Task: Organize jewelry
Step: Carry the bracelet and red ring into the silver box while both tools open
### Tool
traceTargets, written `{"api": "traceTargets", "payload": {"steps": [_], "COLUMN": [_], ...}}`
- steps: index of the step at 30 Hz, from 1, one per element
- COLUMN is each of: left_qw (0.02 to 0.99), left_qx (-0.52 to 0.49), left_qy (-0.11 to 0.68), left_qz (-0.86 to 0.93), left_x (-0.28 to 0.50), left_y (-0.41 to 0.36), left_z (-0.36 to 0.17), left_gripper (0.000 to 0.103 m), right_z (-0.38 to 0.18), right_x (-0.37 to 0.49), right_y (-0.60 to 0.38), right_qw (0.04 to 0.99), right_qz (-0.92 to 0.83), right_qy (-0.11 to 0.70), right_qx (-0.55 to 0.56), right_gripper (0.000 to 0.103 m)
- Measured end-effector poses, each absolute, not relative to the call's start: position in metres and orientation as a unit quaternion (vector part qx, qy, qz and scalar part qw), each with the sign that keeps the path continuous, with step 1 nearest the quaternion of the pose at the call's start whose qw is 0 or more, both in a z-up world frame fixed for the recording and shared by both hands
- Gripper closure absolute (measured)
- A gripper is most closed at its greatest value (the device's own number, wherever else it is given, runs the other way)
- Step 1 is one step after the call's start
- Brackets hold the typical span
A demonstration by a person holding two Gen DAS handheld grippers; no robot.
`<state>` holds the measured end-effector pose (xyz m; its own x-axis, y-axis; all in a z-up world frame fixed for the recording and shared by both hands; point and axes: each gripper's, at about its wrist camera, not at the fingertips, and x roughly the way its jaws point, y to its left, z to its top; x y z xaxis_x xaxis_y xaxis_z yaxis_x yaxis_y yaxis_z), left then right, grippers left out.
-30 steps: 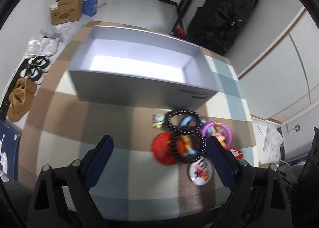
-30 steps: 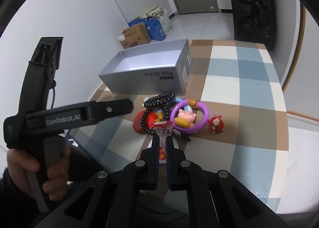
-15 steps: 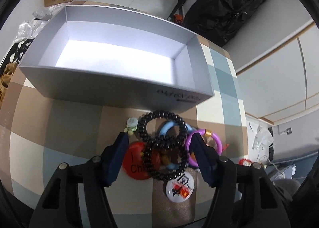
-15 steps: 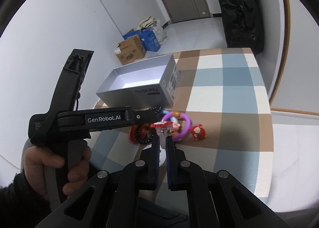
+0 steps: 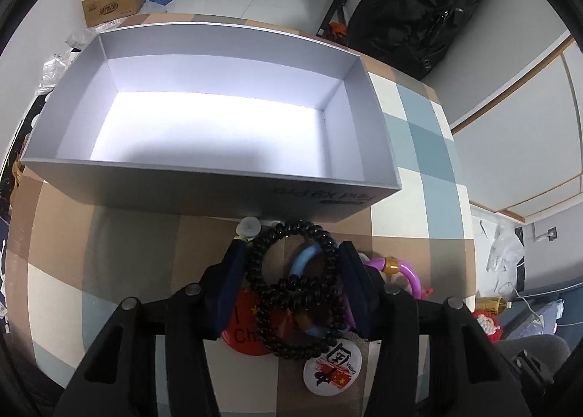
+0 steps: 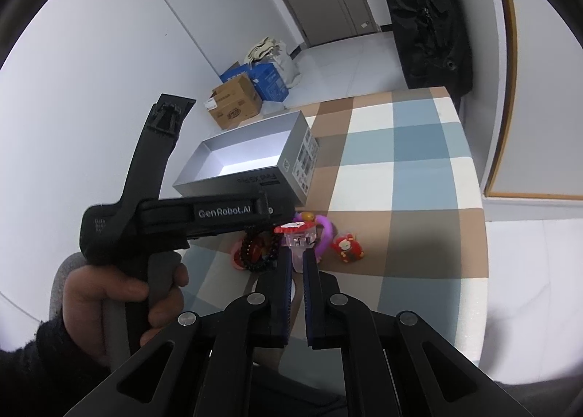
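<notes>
Left gripper (image 5: pixel 291 264) half-open, fingers flanking black bead bracelet (image 5: pixel 295 286) just near of empty grey box (image 5: pixel 218 176), apparently for pickup; right gripper (image 6: pixel 297 260) held aloft, clamped on clear red-topped trinket (image 6: pixel 297 235)

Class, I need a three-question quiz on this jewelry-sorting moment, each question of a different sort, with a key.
1. True or false: the grey box already holds jewelry.
2. Which gripper's jaws flank the black bead bracelet?
A. left gripper
B. right gripper
3. Fill in: the right gripper is shut on a small clear trinket with a ____ top.

Key: 1 false, nothing lies inside; 2 A, jaws either side, not visibly clamped; 3 red.
</notes>
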<state>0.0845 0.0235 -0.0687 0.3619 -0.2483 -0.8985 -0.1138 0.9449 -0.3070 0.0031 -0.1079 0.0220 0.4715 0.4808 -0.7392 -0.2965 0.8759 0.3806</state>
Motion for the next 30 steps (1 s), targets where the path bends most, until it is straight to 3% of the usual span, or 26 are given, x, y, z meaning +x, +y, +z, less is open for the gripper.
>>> {"api": "traceTargets", "payload": {"steps": [5, 16, 30], "left_qw": [0.808, 0.810, 0.858], "left_qx": [-0.169, -0.203, -0.232], "left_qy": [0.563, 0.545, 0.448], "left_qz": [-0.051, -0.073, -0.092], "left_x": [0.082, 0.066, 0.053], "left_y": [0.027, 0.044, 0.085], "left_z": [-0.069, -0.057, 0.001], "left_gripper": [0.066, 0.066, 0.066], "right_z": [0.027, 0.030, 0.046], "right_x": [0.000, 0.001, 0.014], "right_y": [-0.106, -0.101, -0.062], "right_qw": [0.855, 0.861, 0.867], "right_qz": [0.231, 0.224, 0.251], "right_qy": [0.454, 0.448, 0.425], "right_qx": [0.097, 0.087, 0.066], "right_gripper": [0.098, 0.098, 0.098]}}
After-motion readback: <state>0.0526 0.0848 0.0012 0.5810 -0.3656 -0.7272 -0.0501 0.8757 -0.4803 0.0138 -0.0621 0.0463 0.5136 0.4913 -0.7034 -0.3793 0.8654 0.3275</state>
